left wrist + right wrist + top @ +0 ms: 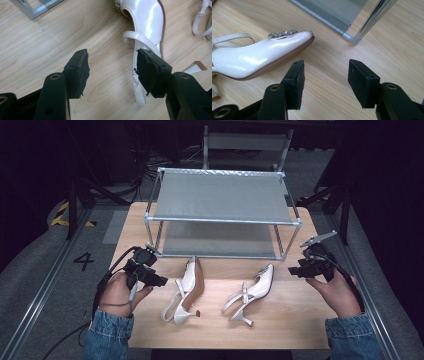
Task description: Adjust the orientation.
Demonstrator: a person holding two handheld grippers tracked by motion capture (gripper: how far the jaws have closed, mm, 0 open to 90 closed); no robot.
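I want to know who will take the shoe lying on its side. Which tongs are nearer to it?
Left. The left tongs are open just beside this shoe, at its left. The right tongs are far across, past the other shoe.

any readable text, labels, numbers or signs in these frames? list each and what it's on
"4": dark numeral on the grey floor left of the table, at.
Yellow and black hazard stripes on the floor farther back: a marking, no words.
No print readable on the two white heeled shoes, the grey shoe rack, the left gripper or the right gripper.
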